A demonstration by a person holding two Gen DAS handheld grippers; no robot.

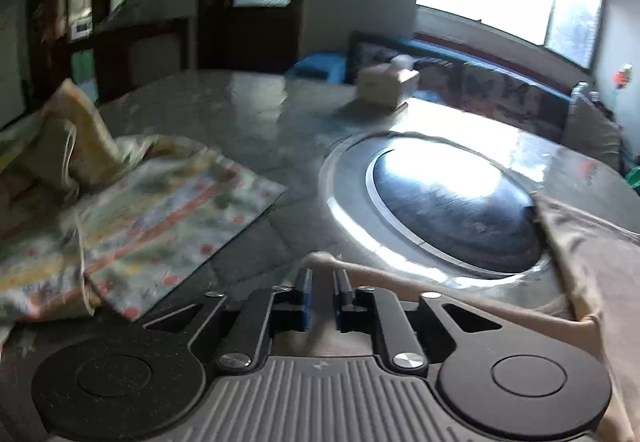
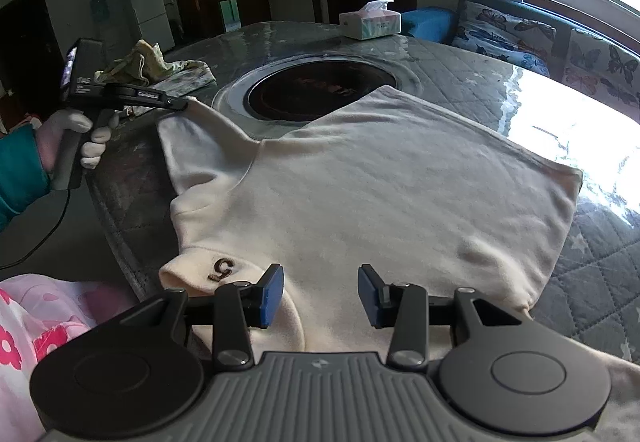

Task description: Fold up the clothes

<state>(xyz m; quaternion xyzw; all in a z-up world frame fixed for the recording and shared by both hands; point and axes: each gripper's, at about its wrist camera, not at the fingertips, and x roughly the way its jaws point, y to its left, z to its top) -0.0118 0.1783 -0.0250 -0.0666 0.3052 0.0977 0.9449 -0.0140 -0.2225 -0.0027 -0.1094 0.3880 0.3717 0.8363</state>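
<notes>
While cream sweater [image 2: 360, 178] lies flat beside round hotplate [image 2: 320, 92]: keep left gripper [image 1: 323, 284], loosening around sleeve tip [image 1: 320, 260], low; bring right gripper [image 2: 320, 294], open, onto collar [image 2: 208, 274].

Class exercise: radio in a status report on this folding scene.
Left hand-held gripper at sleeve tip, grip unclear. Right hand-held gripper open over cream sweater. Floral cloth clear.

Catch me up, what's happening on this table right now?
A person with a handheld gripper in each hand is folding a cream sweater spread on the table. The left gripper has the sleeve tip between its narrowly parted jaws. The right gripper hovers open over the collar end. A patterned cloth lies aside.
</notes>
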